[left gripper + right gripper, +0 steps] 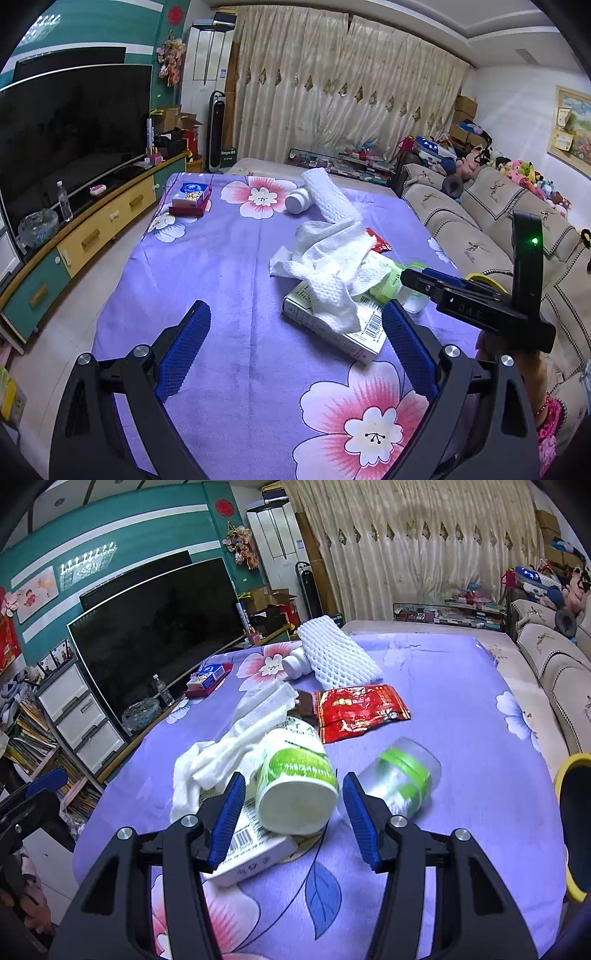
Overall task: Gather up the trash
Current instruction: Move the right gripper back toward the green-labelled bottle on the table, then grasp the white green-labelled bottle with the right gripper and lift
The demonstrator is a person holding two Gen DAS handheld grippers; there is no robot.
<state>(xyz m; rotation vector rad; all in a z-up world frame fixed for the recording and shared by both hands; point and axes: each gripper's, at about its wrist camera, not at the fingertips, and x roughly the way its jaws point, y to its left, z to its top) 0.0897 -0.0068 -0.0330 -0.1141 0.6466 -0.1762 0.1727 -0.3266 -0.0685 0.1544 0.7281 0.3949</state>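
The right gripper (293, 814) sits closest, its blue pads parted about halfway and holding nothing. The paper cup (295, 786), lying on its side with its white base toward the fingers, fills most of the gap between them, yet neither pad seems to touch it. I would guess the jaws are spread that far simply to slip around the cup's width.

The cup rests partly on a flat white box (251, 853) with a barcode, which probably keeps it tipped and easy to reach. Just beside the right finger lies a clear plastic jar (406, 771) with a green band, also on its side. To the left, a crumpled white towel (221, 753) drapes over the box's far end. Beyond the cup a red snack wrapper (360, 709) lies flat, and farther back a white foam net sleeve (336, 653) leans against a small white bottle (293, 664).

The left gripper (295, 347) hovers spread wide and empty above the purple flowered cloth (221, 295), short of the pile, perhaps waiting its turn. All this litter is gathered mid-table on that cloth; a box of tissues (192, 197) stands well apart near the far edge. I see no bin or bag from here.
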